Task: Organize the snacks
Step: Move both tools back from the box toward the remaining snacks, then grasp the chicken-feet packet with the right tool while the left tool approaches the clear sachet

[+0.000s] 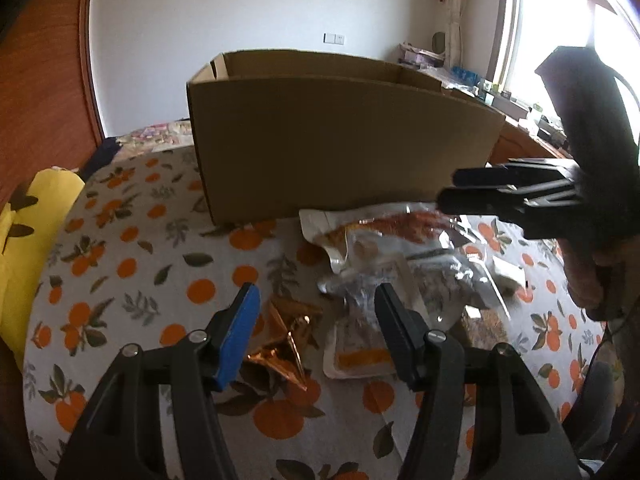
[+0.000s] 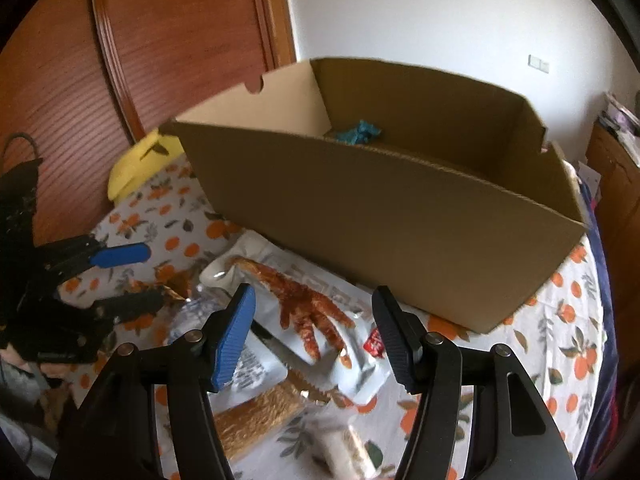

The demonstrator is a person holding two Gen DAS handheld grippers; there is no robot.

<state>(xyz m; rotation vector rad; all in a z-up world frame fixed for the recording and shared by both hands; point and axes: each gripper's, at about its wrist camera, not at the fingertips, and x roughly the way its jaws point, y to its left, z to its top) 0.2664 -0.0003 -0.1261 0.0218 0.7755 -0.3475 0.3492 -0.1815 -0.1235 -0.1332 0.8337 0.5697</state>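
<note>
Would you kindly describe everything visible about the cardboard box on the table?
The cardboard box is plain brown corrugated board, open at the top, standing upright on the orange-patterned tablecloth. One end wall has a small notch in its top edge. Something teal lies inside at the far corner. A white snack packet lies at its near wall; contact is unclear. Neither gripper touches it.

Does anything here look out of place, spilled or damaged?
Nothing looks spilled or damaged. The snack packets lie in a loose, overlapping heap on the tablecloth in front of the box, not yet sorted. A crumpled copper wrapper lies beside them. Inside the box only one teal item shows.
</note>
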